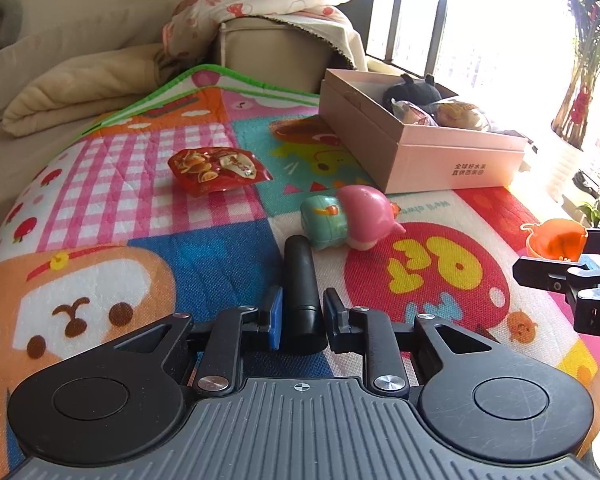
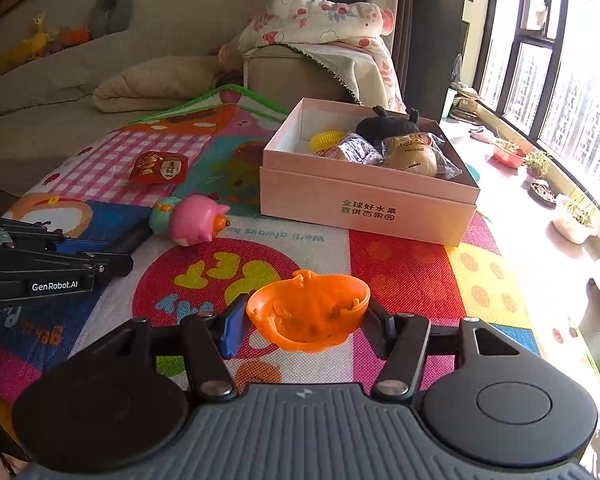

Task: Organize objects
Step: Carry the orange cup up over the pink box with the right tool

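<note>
Right tool (image 2: 306, 322) clamps the orange pumpkin cup (image 2: 308, 312) across its rim, seemingly light, thin, easily deformed plastic; left tool (image 1: 300, 316) grips a rigid black cylinder (image 1: 302, 288).

"GenRobot.AI" is printed in white on the side of the left tongs (image 2: 112, 258). Two lines of green Chinese characters, "全球好水果" above "直供百果园", are printed on the front wall of the pink box (image 2: 368, 210). Upside-down words reading about "We'll always" are seen on the play mat (image 2: 288, 236); the rest cannot be read.
</note>
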A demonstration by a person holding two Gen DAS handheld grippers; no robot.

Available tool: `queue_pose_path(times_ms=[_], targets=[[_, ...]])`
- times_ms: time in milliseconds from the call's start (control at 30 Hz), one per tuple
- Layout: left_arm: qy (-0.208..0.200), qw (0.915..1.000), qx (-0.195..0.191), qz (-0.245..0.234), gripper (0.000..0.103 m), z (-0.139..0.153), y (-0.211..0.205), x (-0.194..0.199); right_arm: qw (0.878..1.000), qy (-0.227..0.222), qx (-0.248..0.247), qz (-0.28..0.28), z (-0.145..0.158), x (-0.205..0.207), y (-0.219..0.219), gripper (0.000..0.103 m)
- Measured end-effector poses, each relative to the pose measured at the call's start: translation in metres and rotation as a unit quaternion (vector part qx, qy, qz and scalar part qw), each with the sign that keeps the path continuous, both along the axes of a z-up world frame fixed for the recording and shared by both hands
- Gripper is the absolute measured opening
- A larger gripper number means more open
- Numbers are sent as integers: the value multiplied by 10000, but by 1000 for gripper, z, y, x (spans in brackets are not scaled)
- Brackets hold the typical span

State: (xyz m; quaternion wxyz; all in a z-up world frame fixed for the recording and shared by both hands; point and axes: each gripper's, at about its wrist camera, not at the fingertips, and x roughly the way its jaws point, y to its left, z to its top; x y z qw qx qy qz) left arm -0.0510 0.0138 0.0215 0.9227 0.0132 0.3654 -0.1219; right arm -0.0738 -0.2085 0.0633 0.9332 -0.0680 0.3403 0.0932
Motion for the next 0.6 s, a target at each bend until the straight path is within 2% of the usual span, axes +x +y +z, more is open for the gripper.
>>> queue_pose_path(times_ms=[133, 333, 467, 533, 600], targets=[[-33, 10000, 79, -3, 25, 0, -2, -6, 9999, -101, 32, 16, 1, -13, -5, 59], [-43, 9999, -107, 9, 24, -1, 2, -2, 9999, -134, 91, -55, -1, -19, -11, 59], [-110, 9997, 82, -224, 24, 0, 0, -12, 9997, -182, 94, -111, -2, -19, -14, 59], [50, 9990, -68, -428, 24, 4, 2, -17, 9997, -218, 74, -128, -2, -19, -17, 59], [256, 9971, -376, -617, 23, 8, 6, -21, 9995, -239, 74, -166, -1, -17, -21, 59]])
